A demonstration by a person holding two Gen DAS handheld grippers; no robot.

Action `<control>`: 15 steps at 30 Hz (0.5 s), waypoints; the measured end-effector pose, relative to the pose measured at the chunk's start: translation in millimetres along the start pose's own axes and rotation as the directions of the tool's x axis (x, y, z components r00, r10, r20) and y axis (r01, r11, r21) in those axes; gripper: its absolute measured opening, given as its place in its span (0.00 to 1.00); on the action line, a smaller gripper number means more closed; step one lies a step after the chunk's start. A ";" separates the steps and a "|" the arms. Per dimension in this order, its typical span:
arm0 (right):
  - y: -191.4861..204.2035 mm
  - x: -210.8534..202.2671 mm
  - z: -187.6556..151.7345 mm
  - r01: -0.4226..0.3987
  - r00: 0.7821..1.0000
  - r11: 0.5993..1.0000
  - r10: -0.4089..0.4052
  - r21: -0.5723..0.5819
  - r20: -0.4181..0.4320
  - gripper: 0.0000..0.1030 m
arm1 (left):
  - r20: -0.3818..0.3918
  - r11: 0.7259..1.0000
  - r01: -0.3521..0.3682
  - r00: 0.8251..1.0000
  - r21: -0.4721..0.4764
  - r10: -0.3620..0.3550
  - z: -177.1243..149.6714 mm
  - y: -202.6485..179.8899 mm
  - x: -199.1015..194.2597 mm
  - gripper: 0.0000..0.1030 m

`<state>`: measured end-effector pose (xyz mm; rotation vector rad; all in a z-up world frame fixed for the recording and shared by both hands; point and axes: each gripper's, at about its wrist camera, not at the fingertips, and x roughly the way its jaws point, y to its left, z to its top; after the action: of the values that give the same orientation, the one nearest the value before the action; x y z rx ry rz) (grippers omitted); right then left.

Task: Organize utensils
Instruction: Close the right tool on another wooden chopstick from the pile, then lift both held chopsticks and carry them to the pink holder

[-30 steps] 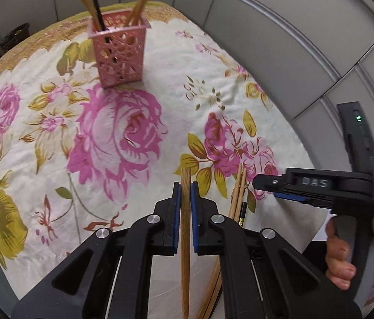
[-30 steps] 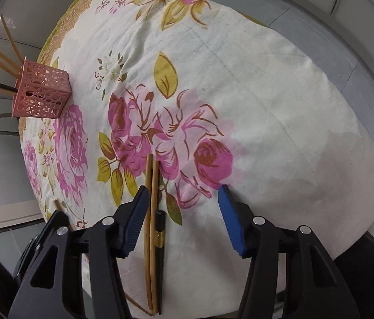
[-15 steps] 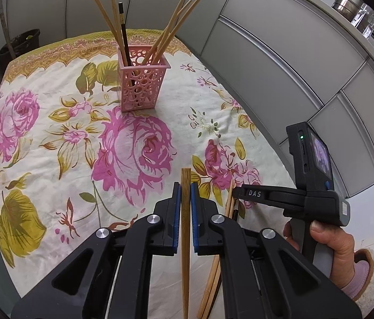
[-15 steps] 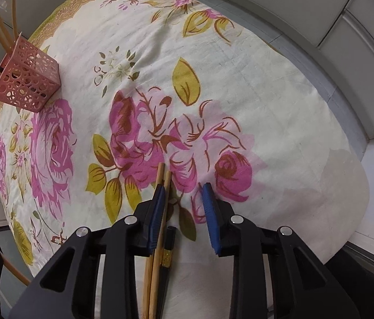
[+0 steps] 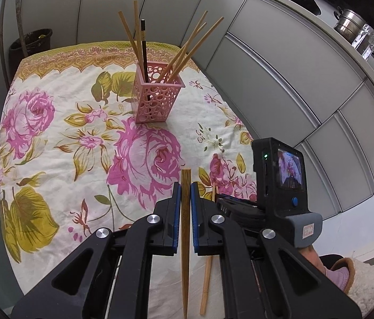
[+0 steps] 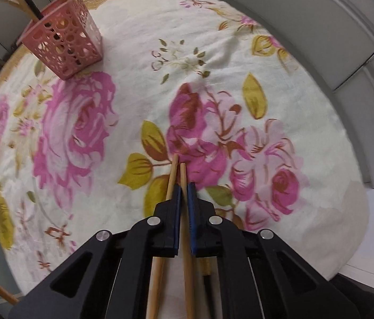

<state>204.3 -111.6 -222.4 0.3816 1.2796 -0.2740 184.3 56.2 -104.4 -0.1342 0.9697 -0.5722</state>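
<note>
The left gripper [image 5: 185, 194] pinches one chopstick [image 5: 185, 228] in its jaws; the right gripper [image 6: 184, 194] has its jaws pressed on a second chopstick [image 6: 185, 212], with a loose chopstick [image 6: 169, 183] touching alongside. Each should probably lift straight, clear of that neighbour, then tip point-down into the pink holder [image 5: 156, 97] across the bench [image 5: 54, 159].

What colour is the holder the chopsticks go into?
Pink, with a cut-out circle lattice: the holder shows best in the left wrist view.

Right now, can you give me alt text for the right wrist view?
The right tool is shut on one wooden chopstick, with a second chopstick lying just outside its left pad on the floral tablecloth. A pink lattice holder with more chopsticks stands at the far left.
</note>
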 end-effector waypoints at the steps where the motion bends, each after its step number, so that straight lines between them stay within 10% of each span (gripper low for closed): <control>1: -5.9 1.1 4.7 -0.045 0.999 0.999 0.045 0.025 -0.007 0.05 | 0.009 1.000 0.002 1.000 -0.005 -0.002 -0.3 1.5 -1.8 0.07; 6: -23.4 -9.7 15.2 -0.206 0.978 0.976 0.203 0.068 0.050 0.05 | 0.060 1.000 0.007 0.998 -0.019 -0.005 1.8 4.3 -8.6 0.07; 15: -30.2 -83.7 2.4 -0.245 0.913 0.964 0.265 -0.101 0.312 0.05 | 0.167 0.999 -0.033 0.986 0.033 0.027 2.2 -18.7 -27.7 0.06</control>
<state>171.7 -141.0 -144.9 0.4284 0.9011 -0.0702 166.7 54.4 -76.0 -0.1333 0.7980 -0.5414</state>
